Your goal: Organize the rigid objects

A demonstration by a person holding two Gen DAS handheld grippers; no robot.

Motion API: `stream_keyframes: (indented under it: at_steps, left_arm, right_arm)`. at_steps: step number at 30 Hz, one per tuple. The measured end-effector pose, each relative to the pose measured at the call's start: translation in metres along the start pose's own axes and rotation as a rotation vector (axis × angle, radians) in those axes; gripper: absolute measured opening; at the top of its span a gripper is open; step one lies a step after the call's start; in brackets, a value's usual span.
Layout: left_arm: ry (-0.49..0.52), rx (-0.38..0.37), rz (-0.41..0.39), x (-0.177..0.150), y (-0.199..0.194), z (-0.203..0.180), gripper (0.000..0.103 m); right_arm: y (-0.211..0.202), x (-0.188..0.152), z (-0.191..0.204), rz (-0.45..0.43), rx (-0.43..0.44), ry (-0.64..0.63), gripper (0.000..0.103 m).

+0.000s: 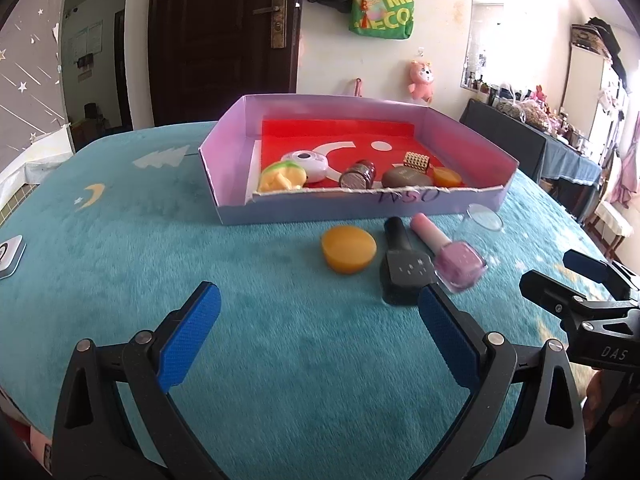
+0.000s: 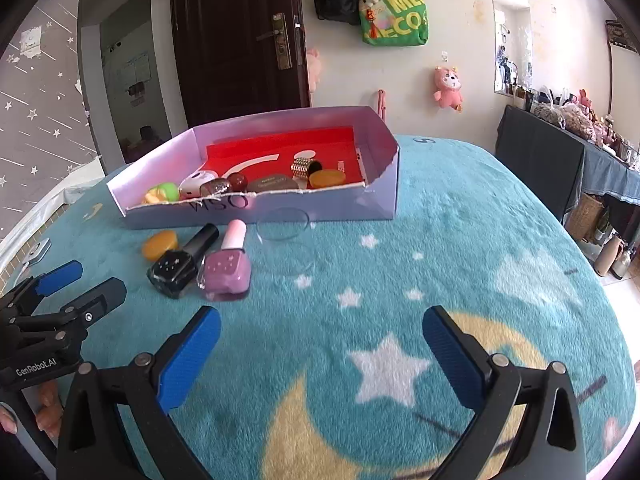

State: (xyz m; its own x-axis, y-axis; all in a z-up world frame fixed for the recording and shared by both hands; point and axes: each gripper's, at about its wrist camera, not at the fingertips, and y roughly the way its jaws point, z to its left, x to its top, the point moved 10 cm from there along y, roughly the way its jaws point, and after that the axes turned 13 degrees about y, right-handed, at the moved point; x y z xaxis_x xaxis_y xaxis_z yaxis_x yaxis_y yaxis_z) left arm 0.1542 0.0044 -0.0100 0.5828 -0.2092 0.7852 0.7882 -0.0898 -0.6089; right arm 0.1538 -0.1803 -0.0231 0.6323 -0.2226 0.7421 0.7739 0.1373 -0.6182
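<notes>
Claws: left claw point(image 1: 320, 316) and right claw point(image 2: 322, 338) both released, blue pads spread wide, nothing gripped, low over the near worktop.
Surface: worktop point(image 2: 440, 240) under plush teal cover printed with stars and moons.
Room: dark door point(image 1: 224, 32); green bag point(image 2: 394, 12) hung on far wall.
Container: shallow cardboard box point(image 1: 400, 210), red floor; holds small jars, a stone and an orange disc along its near wall.
Loose items: orange disc point(image 1: 349, 254), black nail polish bottle point(image 1: 402, 266), pink nail polish bottle point(image 1: 452, 260) and clear cup point(image 2: 286, 236) lie on their sides just before the box.
</notes>
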Motion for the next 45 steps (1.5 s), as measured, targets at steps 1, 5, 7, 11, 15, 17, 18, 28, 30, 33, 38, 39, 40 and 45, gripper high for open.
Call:
stream_keyframes:
  at_steps: [1,5,7,11,15,17,18,28,30,33,38,39,40,45]
  left_arm:
    - [0.001,0.002,0.004,0.002,0.002,0.002,0.101]
    - [0.010,0.017,0.017,0.011,0.008,0.008,0.101]
    - [0.012,0.013,0.029,0.014,0.012,0.010,0.101]
    - [0.023,0.004,0.067,0.017,0.022,0.014,0.101]
    - [0.048,-0.009,0.114,0.016,0.034,0.016,0.101]
    - [0.072,-0.014,0.133,0.016,0.039,0.015,0.101]
    - [0.082,-0.016,0.140,0.016,0.040,0.015,0.101]
    - [0.201,-0.043,0.175,0.020,0.054,0.006,0.101]
    - [0.211,-0.043,0.187,0.019,0.059,0.005,0.101]
    - [0.196,-0.062,0.195,0.019,0.062,0.006,0.101]
    - [0.185,-0.083,0.205,0.020,0.067,0.006,0.101]
    - [0.184,-0.086,0.206,0.020,0.068,0.006,0.101]
    - [0.183,-0.088,0.207,0.020,0.068,0.006,0.101]
    - [0.213,-0.066,0.205,0.021,0.069,0.008,0.101]
  right_arm:
    - [0.001,0.002,0.001,0.001,0.000,-0.001,0.103]
    - [0.007,0.012,0.005,0.007,0.000,-0.009,0.103]
    - [0.011,0.017,0.006,0.013,-0.007,-0.013,0.103]
    - [0.019,0.026,0.008,0.041,-0.012,-0.014,0.103]
    - [0.026,0.035,0.009,0.063,-0.011,-0.010,0.103]
    - [0.031,0.037,0.009,0.072,-0.024,-0.020,0.103]
    - [0.034,0.038,0.009,0.078,-0.030,-0.026,0.103]
    - [0.057,0.040,0.006,0.145,-0.021,-0.008,0.103]
    - [0.060,0.038,0.005,0.159,-0.013,0.001,0.103]
    - [0.065,0.037,0.002,0.183,-0.011,0.015,0.103]
    - [0.070,0.034,0.001,0.212,-0.009,0.027,0.103]
    - [0.070,0.033,0.001,0.212,-0.011,0.022,0.103]
    - [0.071,0.033,0.002,0.211,-0.014,0.017,0.102]
    - [0.074,0.031,0.004,0.226,-0.015,0.002,0.098]
